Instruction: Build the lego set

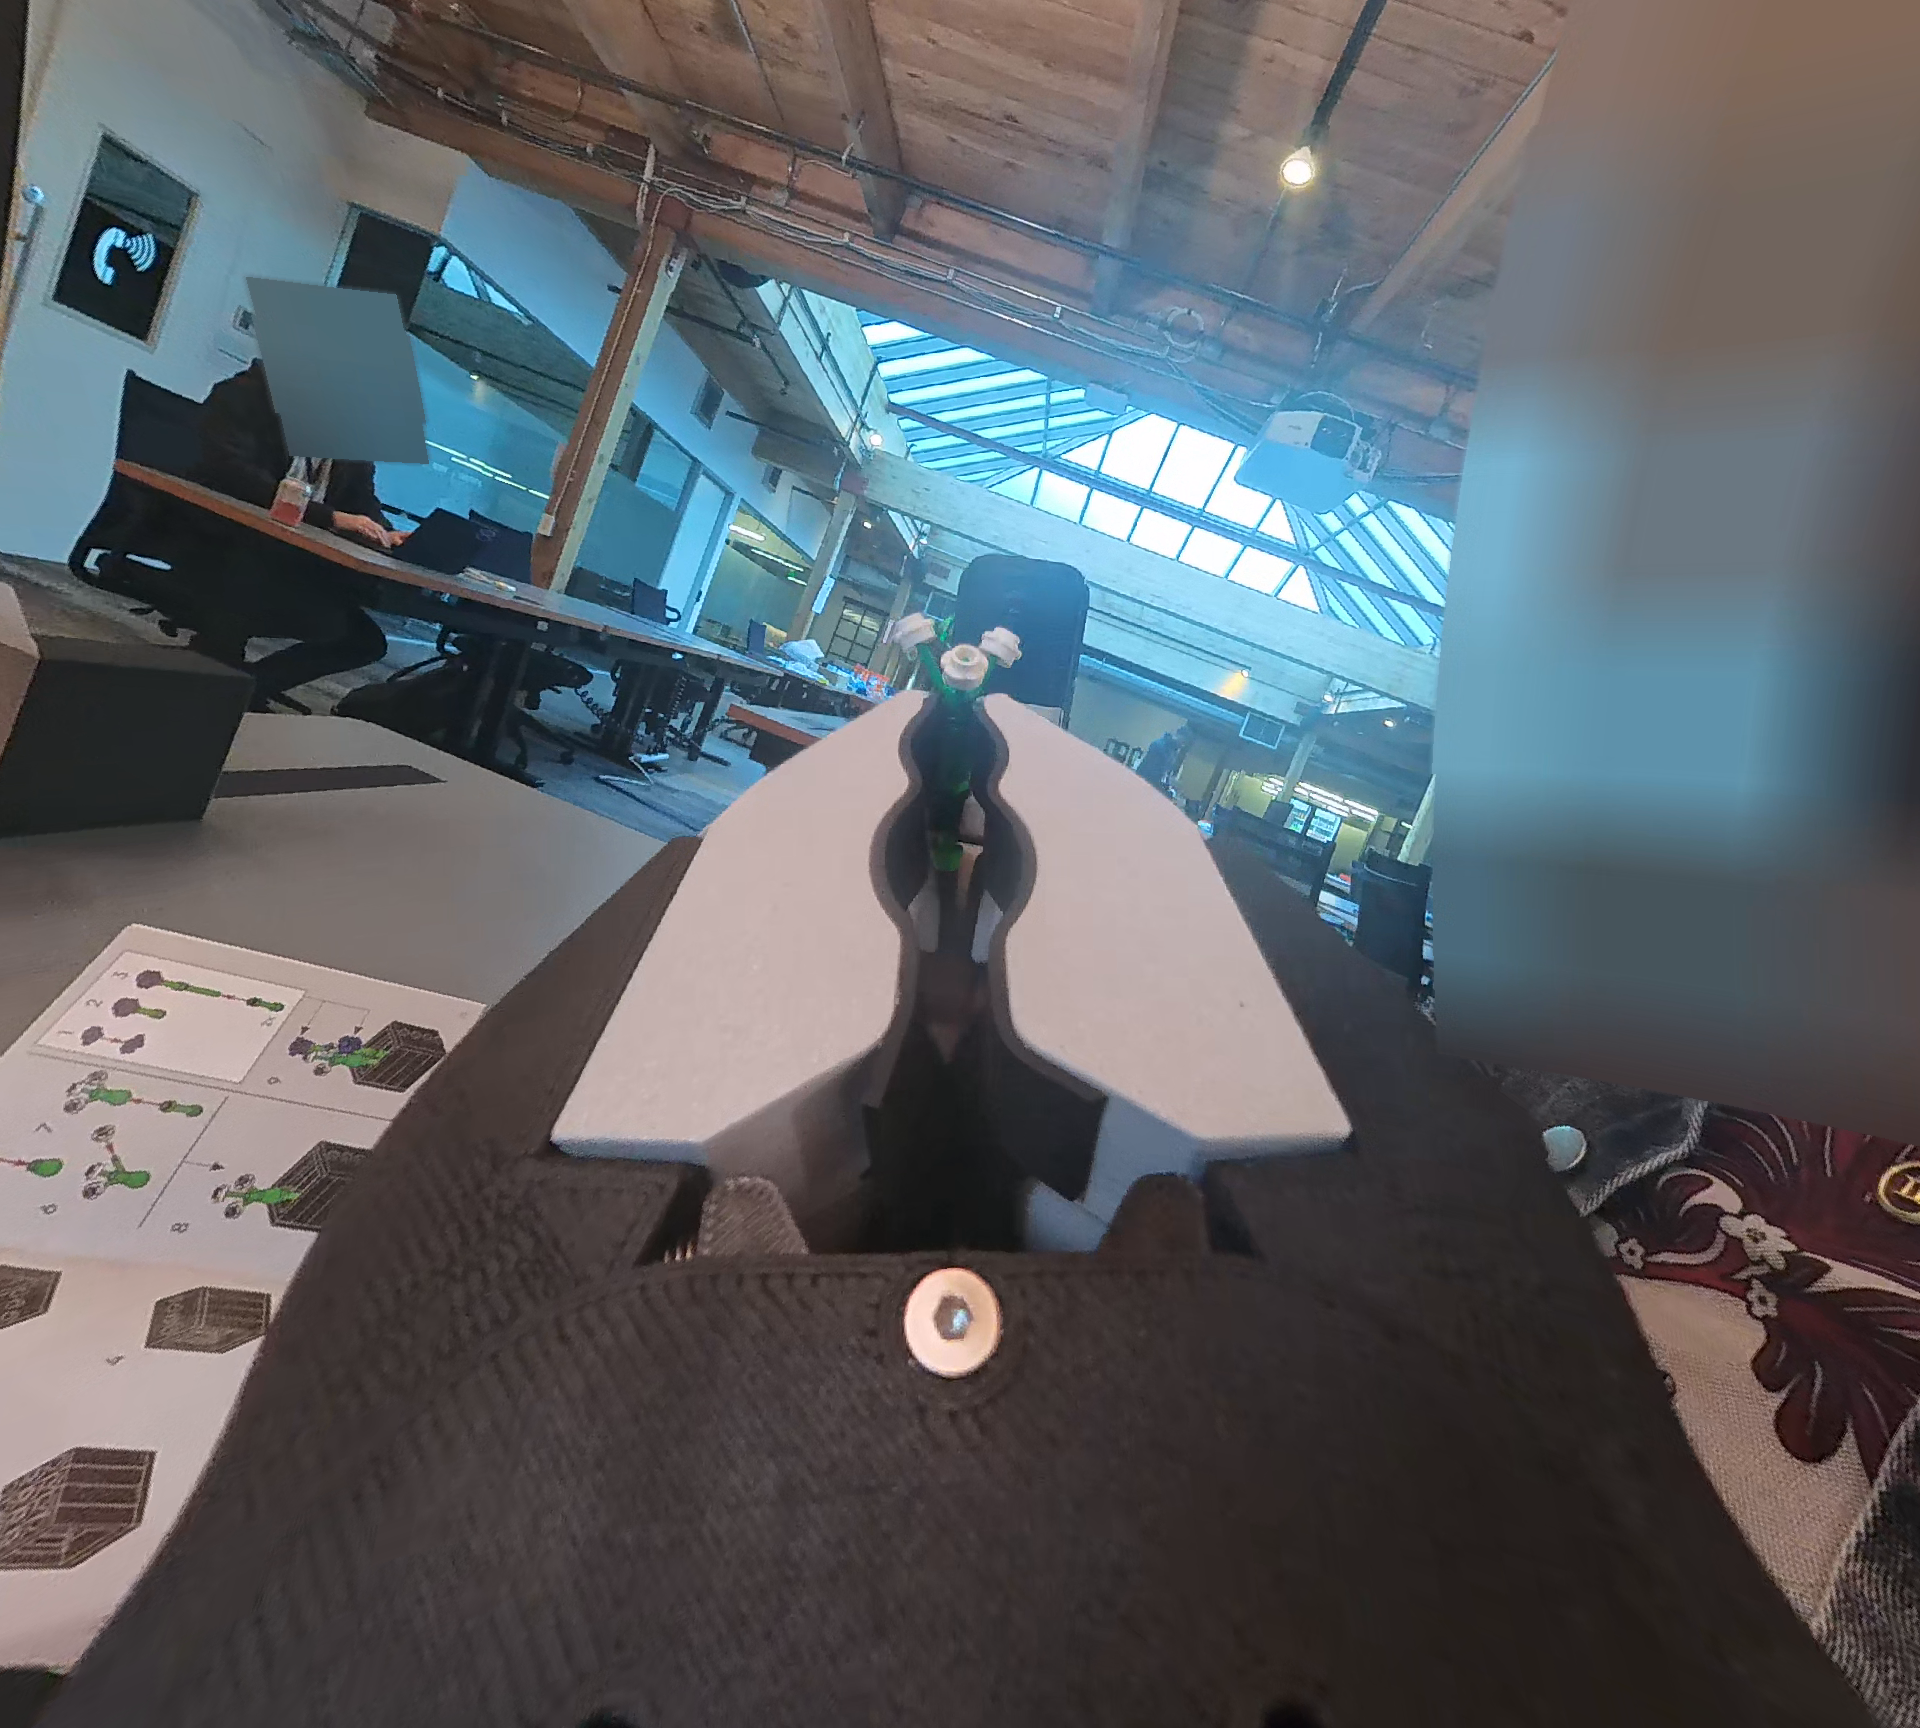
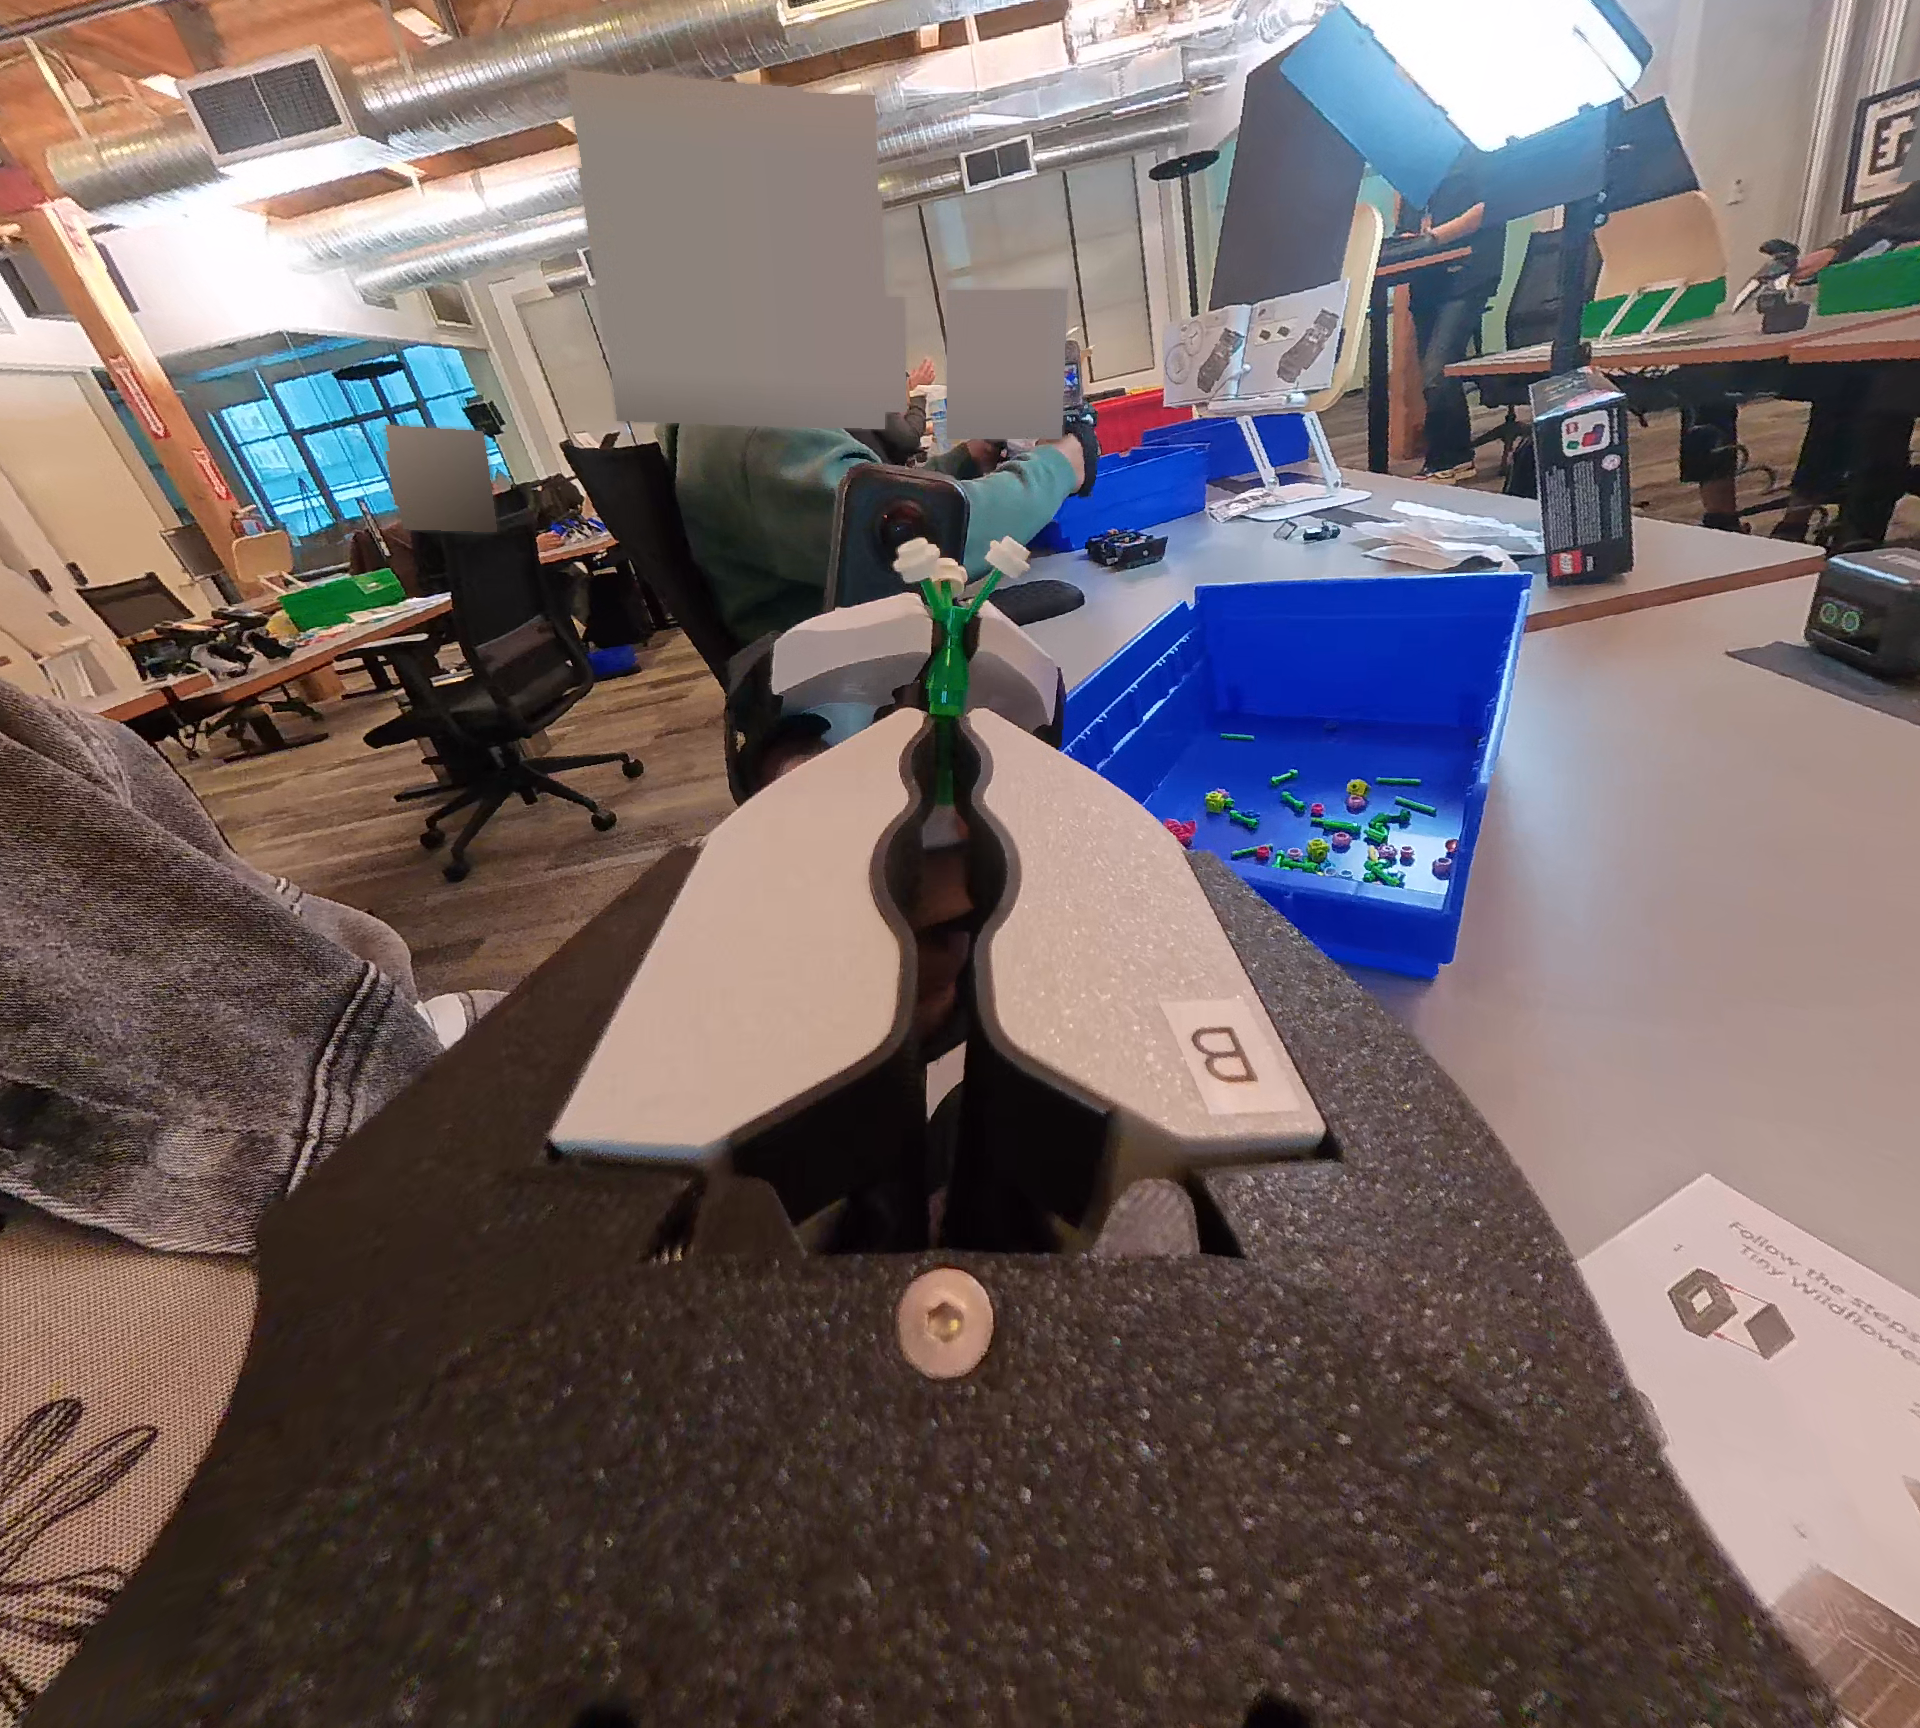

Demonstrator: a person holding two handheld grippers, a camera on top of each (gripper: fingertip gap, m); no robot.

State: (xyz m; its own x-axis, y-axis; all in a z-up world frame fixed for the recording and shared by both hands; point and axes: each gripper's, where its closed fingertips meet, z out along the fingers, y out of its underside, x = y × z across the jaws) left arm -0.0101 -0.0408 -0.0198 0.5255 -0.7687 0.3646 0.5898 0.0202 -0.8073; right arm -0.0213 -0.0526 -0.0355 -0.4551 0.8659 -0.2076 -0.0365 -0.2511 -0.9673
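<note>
An instruction sheet (image 1: 156, 1148) lies at the near left on the grey tabletop (image 1: 343, 847). The left claw (image 1: 951, 722) is closed on a green stem (image 1: 948, 779) topped with white flowers (image 1: 961, 662), held up in the air. The right claw (image 2: 943, 728) pinches the same stem's lower end, with the left claw just beyond it. Farther right, a blue bin (image 2: 1496, 670) holds loose pieces (image 2: 1320, 831).

Free table to the right, blue bin in the way

The grey table (image 2: 1662, 847) lies open right of the blue bin (image 2: 1351, 639) — the bin stands just ahead-right of the right gripper (image 2: 943, 722), and the instruction sheet (image 2: 1766, 1366) lies flat near it.
</note>
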